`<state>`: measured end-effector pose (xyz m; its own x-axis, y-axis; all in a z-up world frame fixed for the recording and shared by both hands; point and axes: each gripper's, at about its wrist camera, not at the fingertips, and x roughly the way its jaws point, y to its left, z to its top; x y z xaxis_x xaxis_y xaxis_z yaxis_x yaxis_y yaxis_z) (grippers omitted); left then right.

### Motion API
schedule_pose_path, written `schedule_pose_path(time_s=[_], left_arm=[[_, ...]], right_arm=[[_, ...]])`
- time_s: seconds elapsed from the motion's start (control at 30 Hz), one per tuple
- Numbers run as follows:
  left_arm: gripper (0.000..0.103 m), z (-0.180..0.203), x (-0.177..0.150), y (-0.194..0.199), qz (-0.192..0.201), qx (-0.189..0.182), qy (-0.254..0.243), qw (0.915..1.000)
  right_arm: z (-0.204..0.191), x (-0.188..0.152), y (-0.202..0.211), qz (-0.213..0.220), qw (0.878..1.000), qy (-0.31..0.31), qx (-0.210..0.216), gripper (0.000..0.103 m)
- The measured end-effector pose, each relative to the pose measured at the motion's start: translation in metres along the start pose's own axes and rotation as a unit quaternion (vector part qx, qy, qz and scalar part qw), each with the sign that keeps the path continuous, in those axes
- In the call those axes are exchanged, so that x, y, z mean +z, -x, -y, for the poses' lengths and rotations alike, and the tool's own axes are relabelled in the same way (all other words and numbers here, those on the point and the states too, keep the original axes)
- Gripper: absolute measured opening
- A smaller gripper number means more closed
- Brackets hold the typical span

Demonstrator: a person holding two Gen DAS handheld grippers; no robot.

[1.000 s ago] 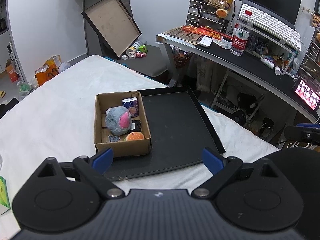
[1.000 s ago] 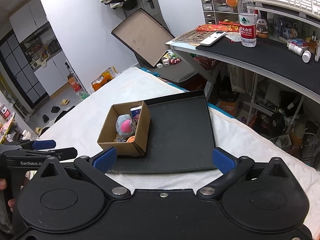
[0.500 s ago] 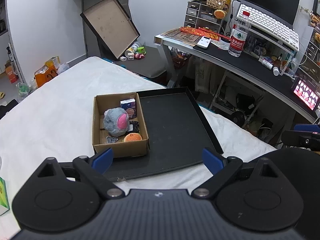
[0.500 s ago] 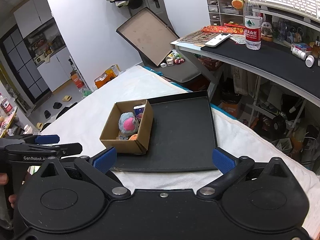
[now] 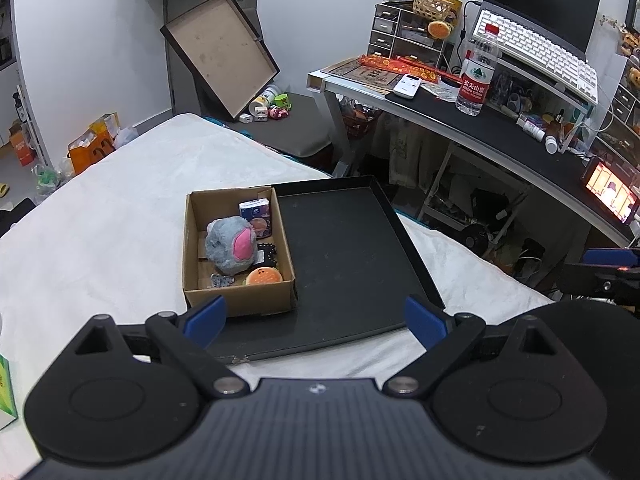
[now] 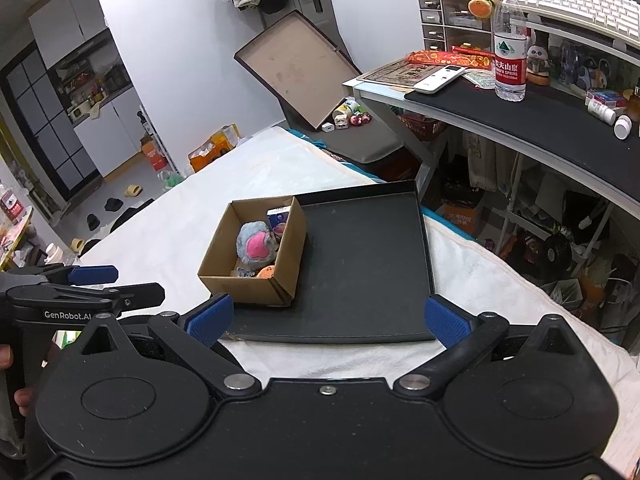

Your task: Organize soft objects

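Observation:
A small cardboard box stands on the left part of a black tray on the white bed. Inside it lie a grey and pink plush, an orange burger plush, a small blue carton and small dark items. My left gripper hangs open in front of the tray's near edge, nothing between its fingers. My right gripper is open too, just short of the tray. The left gripper's side shows at the right wrist view's left edge.
A desk with a water bottle, keyboard and clutter stands right of the bed. An open box lid leans on the wall behind. A green pack lies at the bed's near left.
Both grippers have drawn back and risen slightly, so the box and tray look a little smaller and farther. The jaws stay open and the objects have not moved.

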<state>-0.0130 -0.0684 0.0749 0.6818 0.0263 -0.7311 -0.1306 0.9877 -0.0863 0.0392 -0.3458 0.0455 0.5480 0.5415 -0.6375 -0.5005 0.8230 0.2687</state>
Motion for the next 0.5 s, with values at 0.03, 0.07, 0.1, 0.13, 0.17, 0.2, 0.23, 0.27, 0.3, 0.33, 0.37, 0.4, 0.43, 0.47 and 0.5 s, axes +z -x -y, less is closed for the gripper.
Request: schedule_pose_path(time_s=[0.03, 0.07, 0.1, 0.13, 0.17, 0.2, 0.23, 0.27, 0.3, 0.33, 0.37, 0.4, 0.43, 0.47, 0.5], left_arm=[[0.095, 0.0, 0.001, 0.0, 0.0, -0.001, 0.0, 1.0], [0.095, 0.0, 0.001, 0.0, 0.001, -0.003, 0.0, 1.0], [0.095, 0.0, 0.002, 0.0, 0.001, -0.004, 0.001, 1.0], [0.095, 0.001, 0.002, 0.0, 0.002, -0.006, 0.001, 1.0], [0.095, 0.001, 0.002, 0.0, 0.003, -0.006, 0.0, 1.0], [0.095, 0.002, 0.002, 0.0, 0.004, -0.007, 0.001, 1.0], [0.095, 0.002, 0.002, 0.001, 0.004, -0.007, 0.001, 1.0], [0.095, 0.002, 0.002, 0.001, 0.005, -0.008, 0.002, 1.0], [0.095, 0.002, 0.002, 0.001, 0.005, -0.009, 0.002, 0.9999], [0.095, 0.002, 0.002, 0.001, 0.005, -0.009, 0.002, 0.9999], [0.095, 0.002, 0.002, 0.001, 0.005, -0.009, 0.002, 0.9999], [0.095, 0.002, 0.002, 0.001, 0.005, -0.009, 0.001, 0.9999], [0.095, 0.002, 0.001, 0.002, 0.005, -0.009, 0.001, 0.9999], [0.095, 0.002, 0.002, 0.001, 0.004, -0.009, 0.0, 1.0], [0.095, 0.003, 0.003, 0.002, 0.005, -0.009, -0.001, 0.9999]], right_arm=[[-0.001, 0.0, 0.0, 0.001, 1.0, 0.002, 0.0, 0.103], [-0.002, 0.0, 0.0, 0.001, 1.0, 0.004, 0.001, 0.103], [-0.003, 0.0, 0.0, 0.002, 1.0, 0.006, 0.002, 0.103], [-0.003, 0.001, 0.0, 0.001, 1.0, 0.007, 0.003, 0.103], [-0.004, 0.001, -0.001, 0.001, 1.0, 0.007, 0.004, 0.103], [-0.005, 0.001, -0.001, 0.0, 1.0, 0.007, 0.004, 0.103], [-0.005, 0.002, -0.002, 0.0, 1.0, 0.007, 0.004, 0.103], [-0.006, 0.002, -0.002, -0.001, 1.0, 0.007, 0.004, 0.103], [-0.007, 0.003, -0.003, -0.001, 1.0, 0.008, 0.004, 0.103], [-0.009, 0.003, -0.003, -0.001, 1.0, 0.008, 0.003, 0.103], [-0.01, 0.003, -0.004, -0.002, 1.0, 0.009, 0.003, 0.103], [-0.011, 0.004, -0.004, -0.002, 1.0, 0.011, 0.003, 0.103], [-0.012, 0.004, -0.005, -0.003, 1.0, 0.012, 0.004, 0.103], [-0.013, 0.004, -0.005, -0.003, 1.0, 0.013, 0.005, 0.103], [-0.014, 0.005, -0.005, -0.004, 1.0, 0.013, 0.005, 0.103]])
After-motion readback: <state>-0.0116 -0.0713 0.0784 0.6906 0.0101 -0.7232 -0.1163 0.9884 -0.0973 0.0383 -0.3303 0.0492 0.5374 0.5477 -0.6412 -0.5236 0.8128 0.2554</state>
